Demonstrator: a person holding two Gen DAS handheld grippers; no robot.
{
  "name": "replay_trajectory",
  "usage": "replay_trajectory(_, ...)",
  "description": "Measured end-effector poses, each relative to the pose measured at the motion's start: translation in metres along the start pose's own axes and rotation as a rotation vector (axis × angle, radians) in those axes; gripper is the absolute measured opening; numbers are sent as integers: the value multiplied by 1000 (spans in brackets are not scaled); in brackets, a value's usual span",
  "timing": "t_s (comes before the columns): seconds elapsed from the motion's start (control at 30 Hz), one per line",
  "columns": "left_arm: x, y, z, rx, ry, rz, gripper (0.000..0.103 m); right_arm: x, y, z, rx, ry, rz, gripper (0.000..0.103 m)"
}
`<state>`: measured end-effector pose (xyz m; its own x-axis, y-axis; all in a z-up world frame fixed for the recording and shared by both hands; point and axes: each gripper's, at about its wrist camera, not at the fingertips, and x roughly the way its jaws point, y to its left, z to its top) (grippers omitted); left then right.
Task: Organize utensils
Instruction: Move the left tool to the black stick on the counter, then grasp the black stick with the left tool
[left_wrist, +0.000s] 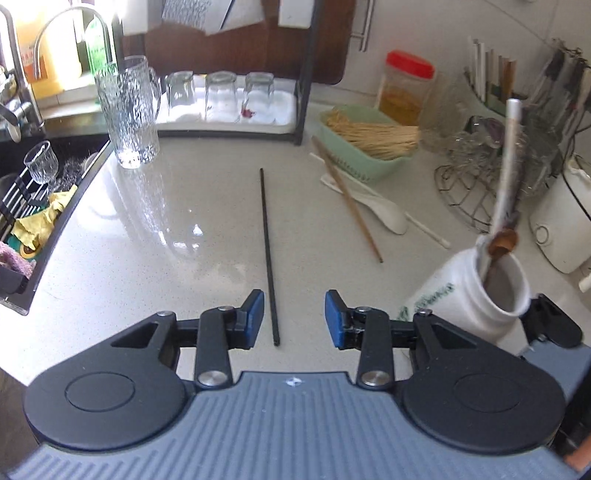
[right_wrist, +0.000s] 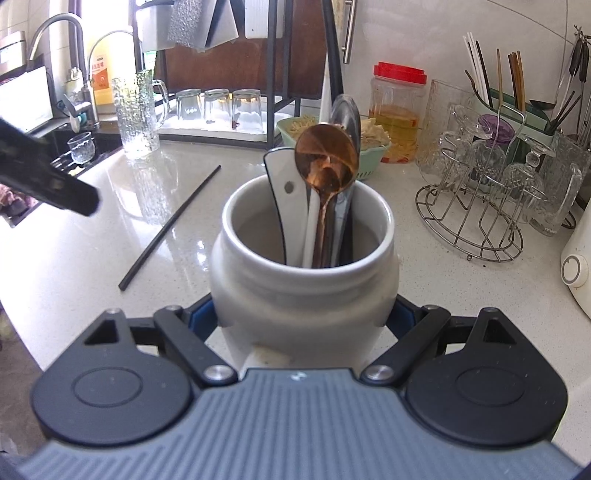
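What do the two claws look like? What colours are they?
Both look alike. The left claw has black jointed metal-looking links with shiny silver rivets, and flat blue pads on its fingertips. Behind sit two round black discs and a grey ribbed body with a tiny white mark. The right claw has the same black, blue and grey parts. No cables show.

Left gripper (left_wrist: 294, 318) held open over a pale kitchen counter (left_wrist: 184, 236).

A black chopstick (left_wrist: 269, 254) lies lengthwise between the blue pads (left_wrist: 255, 317), nearer the left one. Further right, a brown chopstick (left_wrist: 347, 199) crosses a white spoon (left_wrist: 373, 206). At far right, a white jar (left_wrist: 465, 291) holds utensils, gripped by the right gripper (left_wrist: 550, 321).
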<state>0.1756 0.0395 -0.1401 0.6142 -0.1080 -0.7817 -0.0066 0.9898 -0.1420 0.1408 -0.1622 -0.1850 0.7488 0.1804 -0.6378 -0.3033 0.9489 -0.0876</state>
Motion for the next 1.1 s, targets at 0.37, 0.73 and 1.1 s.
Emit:
replay_trajectory(0.37, 88, 22, 44, 37, 61, -16, 41, 1, 6, 4, 42, 38, -54, 92)
replay_trajectory(0.73, 134, 13, 58, 113, 88, 5, 40, 1, 8, 5, 64, 53, -82, 92)
replay_trajectory(1.1, 158, 9, 76, 131, 100, 68, 22, 0, 10, 4, 72, 53, -88, 92)
